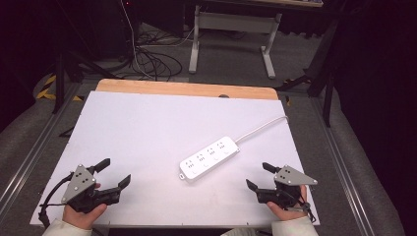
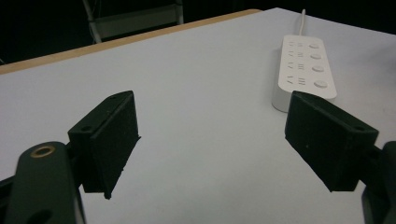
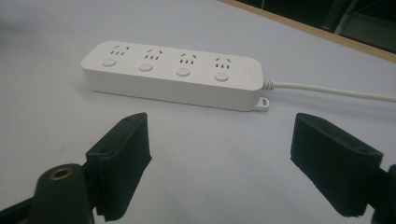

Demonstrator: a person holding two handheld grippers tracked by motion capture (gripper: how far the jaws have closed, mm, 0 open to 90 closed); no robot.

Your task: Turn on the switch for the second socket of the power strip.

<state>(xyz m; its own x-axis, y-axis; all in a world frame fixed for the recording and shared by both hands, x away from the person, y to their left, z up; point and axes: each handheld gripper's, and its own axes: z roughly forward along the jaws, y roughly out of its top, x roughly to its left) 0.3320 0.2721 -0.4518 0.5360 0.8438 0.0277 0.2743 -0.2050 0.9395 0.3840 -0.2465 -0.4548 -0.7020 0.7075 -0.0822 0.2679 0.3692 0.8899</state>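
Note:
A white power strip [image 1: 210, 158] with several sockets and round switches lies on the white table top [image 1: 147, 132], right of the middle, and its white cord [image 1: 263, 127] runs off toward the far right edge. My left gripper [image 1: 114, 173] rests low at the near left corner, open, nothing between its jaws. My right gripper [image 1: 259, 176] sits at the near right, open and empty, a short way from the strip's near end. The strip [image 3: 173, 74] lies just beyond the right gripper [image 3: 219, 163], and it shows as the strip [image 2: 306, 70] far right of the left gripper [image 2: 210, 140].
A bare wooden strip [image 1: 187, 89] borders the table's far side. Beyond it are a white metal stand [image 1: 233, 34] and loose cables [image 1: 152, 59] on the grey floor. Metal rails [image 1: 29, 157] run along both sides of the table.

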